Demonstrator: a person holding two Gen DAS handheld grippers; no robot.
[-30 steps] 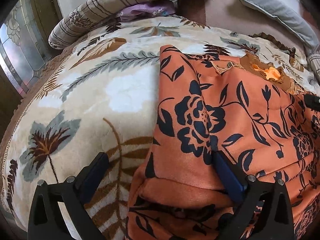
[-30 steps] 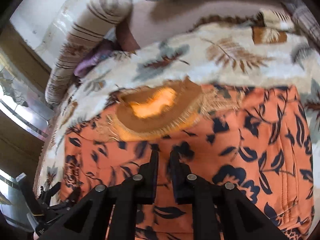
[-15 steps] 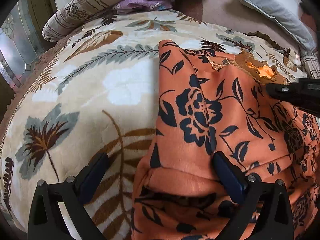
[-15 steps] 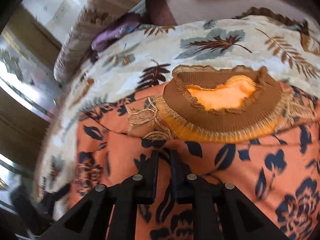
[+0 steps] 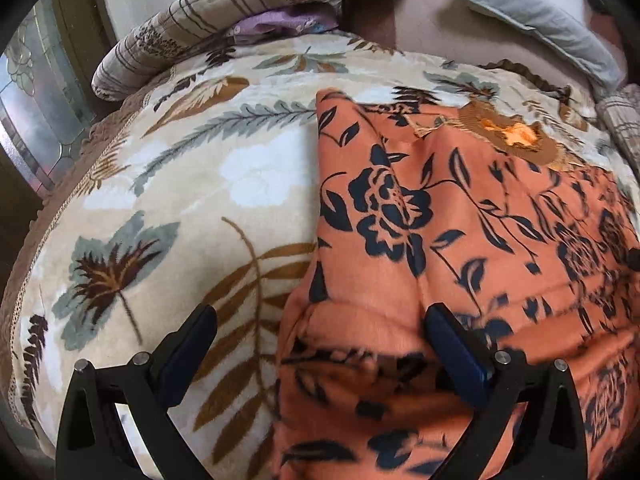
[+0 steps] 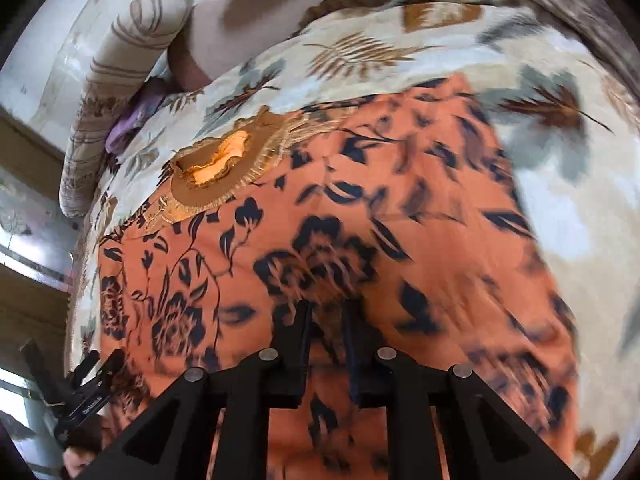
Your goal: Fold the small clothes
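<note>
We have the orange floral top spread on the leaf-patterned blanket, its brown knitted collar at the far end toward the pillows and its hem close under both tools. Our left gripper stands wide, its left finger over bare blanket and its right finger resting on the cloth, so the garment's left side edge and a puffed-up fold near the hem lie between the two. Our right gripper is drawn narrow over the middle of the top; the fingers are nearly together, and we cannot tell whether a pinch of fabric sits between them or they only press down on it. From the right wrist view the left tool shows at the lower left corner of the garment, well apart from the right one. We judge the step in hand to be taking hold of the left side to fold it inward. To do that well, we should lower the left fingers until one slips beneath the edge, so that both layers are caught rather than the top one alone, then close firmly before lifting. The right tool should pin the centre line so the body does not slide. Carry the edge over low and flat, keeping the side seam parallel to the fold, since this plush fabric looks thick and apt to bunch.
</note>
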